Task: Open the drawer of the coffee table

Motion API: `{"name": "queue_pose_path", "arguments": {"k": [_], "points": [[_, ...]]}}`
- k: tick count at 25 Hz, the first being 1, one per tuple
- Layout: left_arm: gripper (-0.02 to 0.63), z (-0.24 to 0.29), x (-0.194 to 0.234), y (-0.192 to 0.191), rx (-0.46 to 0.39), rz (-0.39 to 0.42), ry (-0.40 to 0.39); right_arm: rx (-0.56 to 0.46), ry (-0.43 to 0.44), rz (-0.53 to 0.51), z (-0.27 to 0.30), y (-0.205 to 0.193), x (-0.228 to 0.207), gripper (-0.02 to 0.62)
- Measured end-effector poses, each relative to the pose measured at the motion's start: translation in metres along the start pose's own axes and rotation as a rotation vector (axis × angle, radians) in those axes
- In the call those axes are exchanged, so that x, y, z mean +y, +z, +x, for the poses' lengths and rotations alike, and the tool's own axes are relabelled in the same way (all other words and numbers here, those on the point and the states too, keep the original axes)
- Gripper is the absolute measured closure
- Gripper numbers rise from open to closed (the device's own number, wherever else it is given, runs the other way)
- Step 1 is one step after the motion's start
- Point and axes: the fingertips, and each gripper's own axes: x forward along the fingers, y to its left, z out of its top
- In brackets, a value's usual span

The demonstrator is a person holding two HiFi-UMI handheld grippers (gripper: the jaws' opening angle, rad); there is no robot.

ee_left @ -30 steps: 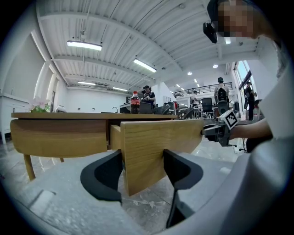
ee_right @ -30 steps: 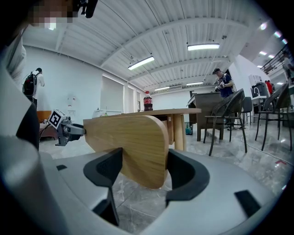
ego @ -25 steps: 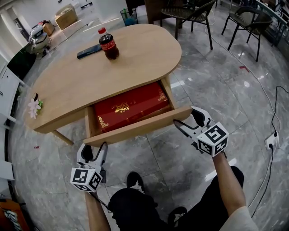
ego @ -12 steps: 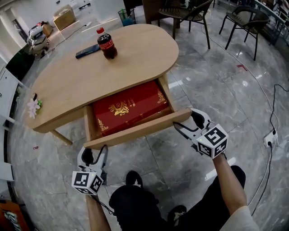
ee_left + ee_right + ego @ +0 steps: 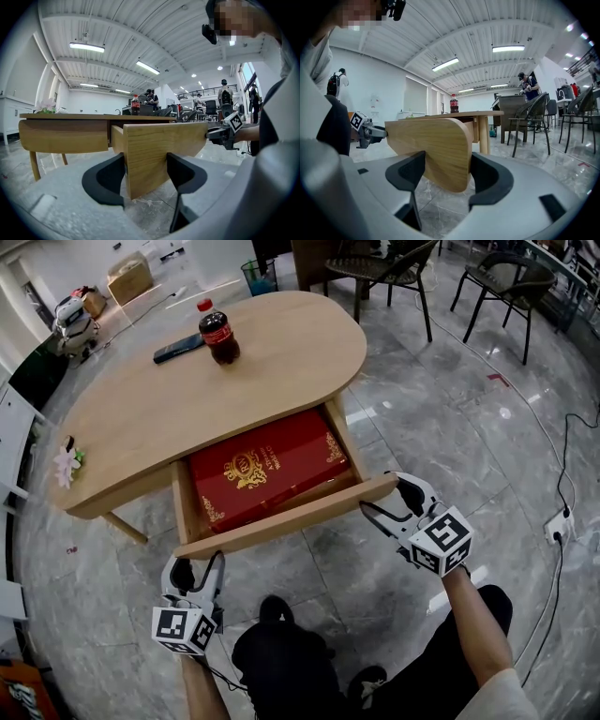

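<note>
Wood-grained drawer (image 5: 281,515) is hanging well out of the coffee table (image 5: 169,409) on its 6 o'clock side, showing a red box (image 5: 267,470) lying inside. The left gripper (image 5: 194,565) is clamping the drawer's front panel at its 9 o'clock end, and the right gripper (image 5: 386,499) is clamping the 3 o'clock end. A cola bottle (image 5: 218,334) is standing toward the tabletop's 12 o'clock.

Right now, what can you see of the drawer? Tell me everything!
The drawer is light wood like the table, with a long front board rounded at the right end. It stands pulled far out from under the tabletop. A flat red box with gold print fills it. The left gripper grips the board's left end, the right gripper its right end.
</note>
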Motion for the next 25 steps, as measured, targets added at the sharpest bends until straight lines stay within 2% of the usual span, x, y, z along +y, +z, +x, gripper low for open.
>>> {"name": "queue_pose_path", "arguments": {"k": [25], "points": [[0.336,-0.002,-0.007,-0.031,0.051,0.007,0.005,0.078,0.011,-0.007,-0.001,-0.031,0.006,0.276]]}}
